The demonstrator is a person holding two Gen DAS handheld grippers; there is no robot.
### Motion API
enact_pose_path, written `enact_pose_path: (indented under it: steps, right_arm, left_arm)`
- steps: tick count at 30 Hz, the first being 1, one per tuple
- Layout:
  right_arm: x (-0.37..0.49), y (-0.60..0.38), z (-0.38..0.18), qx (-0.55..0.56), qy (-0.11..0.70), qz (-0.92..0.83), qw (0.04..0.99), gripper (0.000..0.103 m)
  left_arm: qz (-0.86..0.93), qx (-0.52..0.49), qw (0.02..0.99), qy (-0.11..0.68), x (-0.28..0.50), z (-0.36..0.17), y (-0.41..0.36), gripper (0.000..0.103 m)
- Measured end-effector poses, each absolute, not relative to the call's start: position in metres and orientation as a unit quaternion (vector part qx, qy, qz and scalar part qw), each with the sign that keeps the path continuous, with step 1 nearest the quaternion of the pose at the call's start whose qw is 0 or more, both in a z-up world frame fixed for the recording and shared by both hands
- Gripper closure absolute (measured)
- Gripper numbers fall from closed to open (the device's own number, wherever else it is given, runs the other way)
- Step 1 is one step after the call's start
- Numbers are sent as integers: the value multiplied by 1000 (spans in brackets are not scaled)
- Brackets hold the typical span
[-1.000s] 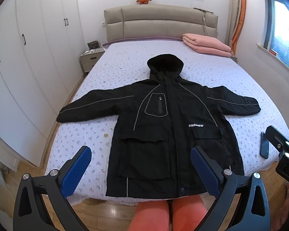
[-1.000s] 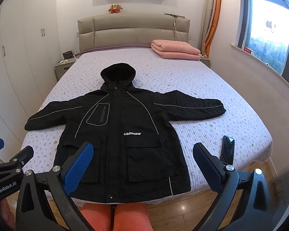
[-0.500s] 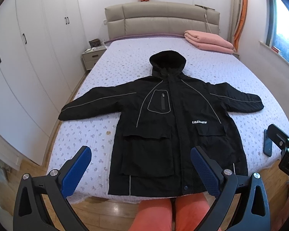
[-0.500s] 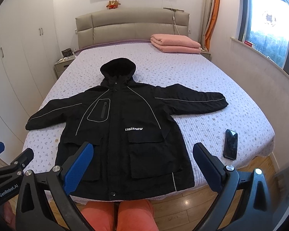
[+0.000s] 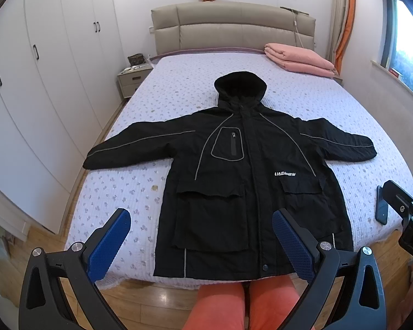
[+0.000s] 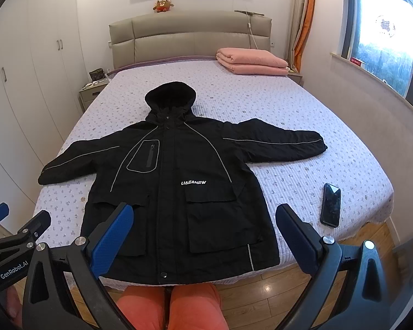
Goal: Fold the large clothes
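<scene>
Black hooded jacket (image 5: 250, 181) lies flat, front up, sleeves spread, on the bed (image 5: 184, 82), looking soft, bulky and floppy, likely best pinched at a cuff or hem corner, while the left gripper (image 5: 201, 242) and right gripper (image 6: 203, 236) hover empty, fingers wide apart.

A home bedroom: a wide bed with lilac flowered quilt (image 6: 303, 126), white built-in wardrobes (image 5: 41, 82) at nine o'clock.
</scene>
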State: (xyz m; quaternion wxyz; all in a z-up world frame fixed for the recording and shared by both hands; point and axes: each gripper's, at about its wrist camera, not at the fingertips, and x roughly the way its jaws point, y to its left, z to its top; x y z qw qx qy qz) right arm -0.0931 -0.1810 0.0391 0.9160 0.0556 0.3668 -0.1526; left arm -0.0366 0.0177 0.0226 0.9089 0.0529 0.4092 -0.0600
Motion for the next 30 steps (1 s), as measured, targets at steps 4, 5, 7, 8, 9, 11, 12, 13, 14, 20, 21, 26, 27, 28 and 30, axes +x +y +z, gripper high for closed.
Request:
enact_pose_path:
  steps: [4,5,7,8,9,11,12,13,14,20,21,26,27,28,30]
  right_arm:
    - [-91,-184,38,58,371,-151,915,0]
    - [-91,-184,37,58,371,-151,914,0]
    - [-91,-185,36,58,373,-151,914,0]
    - [-91,-185,36,59,373,-152,914,0]
    - [-91,-185,36,59,373,-153,913,0]
    - [-92,-186,35,61,374,-152,913,0]
    - [-92,-186,35,61,374,-150,913,0]
    - [-93,-186,36,58,374,-150,914,0]
    - [-94,-186,36,56,372,-151,914,0]
    - [-90,-190,32,66,355,-124,924,0]
    - [-87,-192,29,68,354,-122,925,0]
    - [-45,-202,-9,68,378,-127,914,0]
    - [-30,-208,-22,76,390,-126,909,0]
    - [-14,-214,-35,85,401,-127,903,0]
    - [16,-225,-58,99,421,-129,893,0]
  left_arm:
    - [-60,56,908,412,-36,21,15,1]
    - [-61,56,907,412,-36,20,15,1]
    - [-61,57,907,413,-36,20,14,1]
    - [-62,57,907,413,-36,20,13,1]
    - [-62,58,907,412,-36,21,12,1]
    - [-64,58,908,410,-37,22,11,1]
    - [-66,56,908,409,-37,22,11,1]
    - [-67,55,909,408,-37,23,10,1]
    - [-68,54,909,407,-37,23,10,1]
    - [-84,53,907,410,-27,14,-2,1]
    - [-79,53,907,411,-21,9,-5,1]
    - [-85,38,895,437,19,-25,-17,1]
    - [-89,33,891,443,31,-35,-20,1]
    - [-92,31,888,449,43,-44,-24,1]
    - [-98,29,882,459,74,-64,-32,1]
